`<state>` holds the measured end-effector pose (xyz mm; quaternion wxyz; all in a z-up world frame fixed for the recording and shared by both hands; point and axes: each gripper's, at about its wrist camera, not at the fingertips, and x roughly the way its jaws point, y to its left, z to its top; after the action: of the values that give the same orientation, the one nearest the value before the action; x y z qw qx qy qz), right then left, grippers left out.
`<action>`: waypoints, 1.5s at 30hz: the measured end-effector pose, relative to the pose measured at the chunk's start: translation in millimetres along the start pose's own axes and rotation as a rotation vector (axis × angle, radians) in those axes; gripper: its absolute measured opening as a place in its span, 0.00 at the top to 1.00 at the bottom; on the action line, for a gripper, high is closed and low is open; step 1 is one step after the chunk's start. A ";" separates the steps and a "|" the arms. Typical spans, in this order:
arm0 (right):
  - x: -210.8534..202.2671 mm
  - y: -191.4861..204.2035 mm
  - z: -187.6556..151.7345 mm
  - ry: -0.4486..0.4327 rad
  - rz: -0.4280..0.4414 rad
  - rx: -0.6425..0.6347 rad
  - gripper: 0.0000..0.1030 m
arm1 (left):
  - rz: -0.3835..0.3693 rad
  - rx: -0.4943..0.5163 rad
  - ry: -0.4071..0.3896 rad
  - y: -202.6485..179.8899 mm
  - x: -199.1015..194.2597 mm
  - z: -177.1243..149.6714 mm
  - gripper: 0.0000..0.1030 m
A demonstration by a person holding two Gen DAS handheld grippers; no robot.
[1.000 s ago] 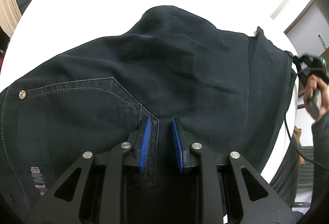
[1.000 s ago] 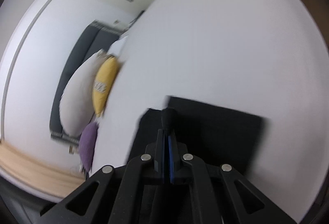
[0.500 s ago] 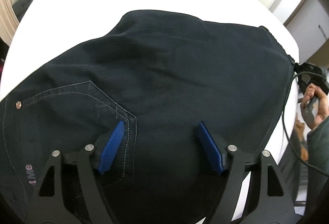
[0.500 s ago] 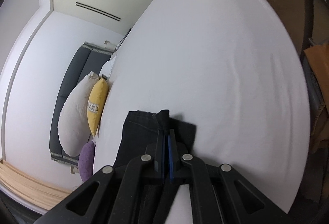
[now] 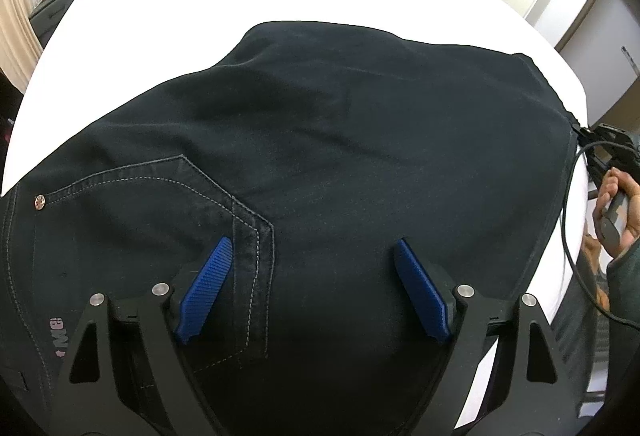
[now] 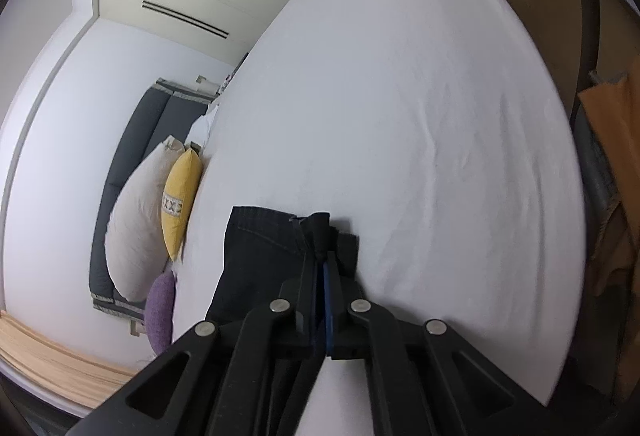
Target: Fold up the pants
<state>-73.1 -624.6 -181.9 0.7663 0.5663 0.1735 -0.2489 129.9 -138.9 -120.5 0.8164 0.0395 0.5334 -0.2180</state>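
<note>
The dark pants (image 5: 340, 164) lie spread on the white bed (image 6: 420, 116). The right gripper (image 6: 322, 260) has its jaws clamped on the hem; the left gripper (image 5: 312, 284) hovers, jaws apart, near the pocket. Best keep that hem taut and level.

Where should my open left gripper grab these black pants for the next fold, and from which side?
Probably the near edge of the pants, beside the back pocket. Bring the left gripper in low from your side; the cloth lies flat, so only an edge fits between the jaws. The right gripper already pinches the far hem.
</note>
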 end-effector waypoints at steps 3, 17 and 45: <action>-18.4 7.8 4.3 -0.026 -0.091 -0.037 0.86 | -0.025 -0.057 -0.020 12.6 -10.3 0.7 0.19; 80.1 143.1 -93.0 0.573 0.223 -0.457 0.68 | 0.014 -0.159 -0.035 49.7 -4.3 10.1 0.19; 97.3 210.5 -187.5 0.695 0.308 -0.562 0.60 | 0.005 -0.039 -0.072 23.8 82.4 108.7 0.17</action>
<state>130.9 -414.2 -126.6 0.8146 0.4057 0.3941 0.1286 259.9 -175.5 -151.2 0.8361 0.0171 0.5077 -0.2069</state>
